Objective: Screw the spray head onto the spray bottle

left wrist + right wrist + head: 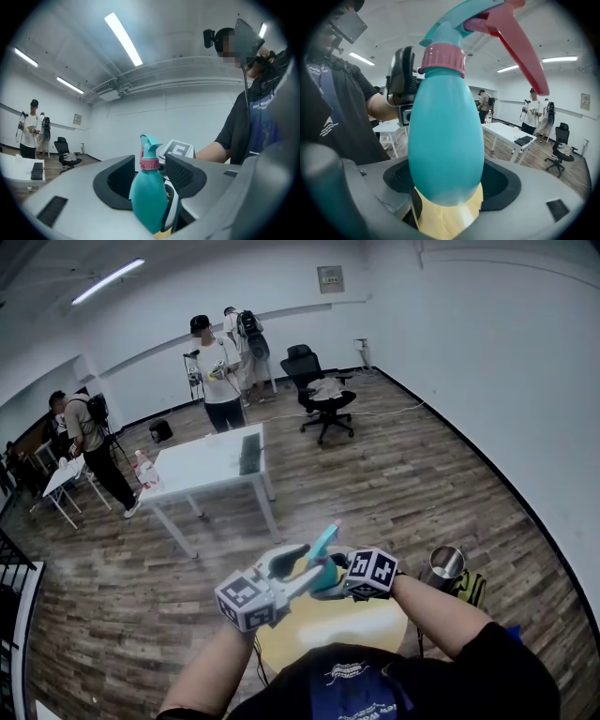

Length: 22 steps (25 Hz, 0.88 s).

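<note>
Fingers [502, 183] of the right gripper [447, 180] pinch the teal spray bottle [445, 136] low on its belly, holding it upright in the air over the yellow desk [375, 626], in front of the person's chest. On the left gripper [150, 180] the fingers [185, 176] are spread and press nothing; 1 of them shows in the right gripper view just beside the pink collar [443, 59], with the neck lined up between the 2. Up top the spray head [485, 28] sits on the neck and the collar looks level; can't tell if the threads are fully home. Step judged: tightening turns, left fingers free for a fresh grip. To do it well: close left fingers on the collar only, not the pink trigger [520, 56], and roll about the bottle's own axis while the right side just clamps so the body doesn't spin. Belly is smooth and rounded, likely to slip under hard torque; stop once the collar binds
</note>
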Each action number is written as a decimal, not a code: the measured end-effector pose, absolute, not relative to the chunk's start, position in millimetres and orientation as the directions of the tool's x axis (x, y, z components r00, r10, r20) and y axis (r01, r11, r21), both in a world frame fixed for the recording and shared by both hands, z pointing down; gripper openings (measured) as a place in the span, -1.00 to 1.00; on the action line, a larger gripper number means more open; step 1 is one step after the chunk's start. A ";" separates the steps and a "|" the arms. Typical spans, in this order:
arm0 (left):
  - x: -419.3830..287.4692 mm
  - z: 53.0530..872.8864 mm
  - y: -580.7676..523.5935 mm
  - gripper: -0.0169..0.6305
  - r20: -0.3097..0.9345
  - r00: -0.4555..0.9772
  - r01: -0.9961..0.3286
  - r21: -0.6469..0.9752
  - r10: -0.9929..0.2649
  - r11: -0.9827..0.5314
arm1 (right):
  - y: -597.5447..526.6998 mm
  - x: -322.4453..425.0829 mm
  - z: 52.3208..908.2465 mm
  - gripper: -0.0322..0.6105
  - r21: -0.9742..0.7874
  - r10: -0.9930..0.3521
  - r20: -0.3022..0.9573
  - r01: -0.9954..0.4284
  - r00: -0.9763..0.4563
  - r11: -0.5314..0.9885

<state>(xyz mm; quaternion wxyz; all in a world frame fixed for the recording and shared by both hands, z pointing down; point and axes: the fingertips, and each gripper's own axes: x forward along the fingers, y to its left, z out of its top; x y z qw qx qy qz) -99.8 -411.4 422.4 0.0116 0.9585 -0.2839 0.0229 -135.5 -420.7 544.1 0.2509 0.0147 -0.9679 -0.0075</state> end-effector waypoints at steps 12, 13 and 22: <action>-87.7 430.2 -425.2 -0.40 0.127 0.749 -0.643 -0.097 -0.650 -0.760 | -423.1 -137.7 549.7 0.28 0.036 -0.042 0.517 -0.028 -0.855 0.999; -87.8 429.6 -420.6 -0.40 0.128 0.787 -0.597 -0.092 -0.604 -0.797 | -418.0 -137.9 548.9 0.28 0.035 -0.017 0.513 0.001 -0.858 0.999; -82.0 414.4 -363.5 -0.41 0.094 0.995 -0.034 0.062 -0.028 -0.997 | -347.2 -137.7 529.2 0.28 0.007 0.321 0.454 0.364 -0.831 0.931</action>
